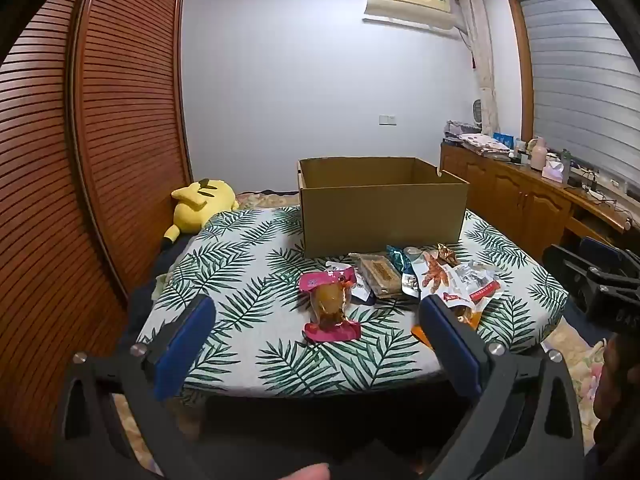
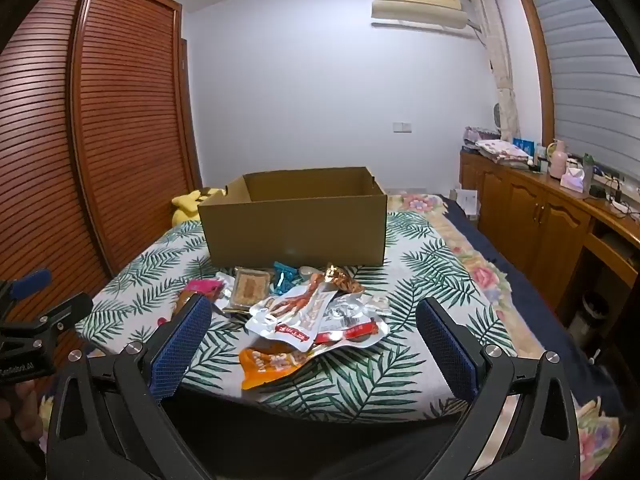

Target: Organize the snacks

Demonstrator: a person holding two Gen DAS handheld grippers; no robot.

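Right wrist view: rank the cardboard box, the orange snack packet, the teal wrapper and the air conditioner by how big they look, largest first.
1. cardboard box
2. air conditioner, though it hangs far back on the wall, so its real size is unsure
3. orange snack packet, nearest the camera
4. teal wrapper

The right gripper's finger (image 1: 448,328) covers most of the orange packet (image 1: 468,318); print on the snack packets (image 2: 316,312) is unreadably small.
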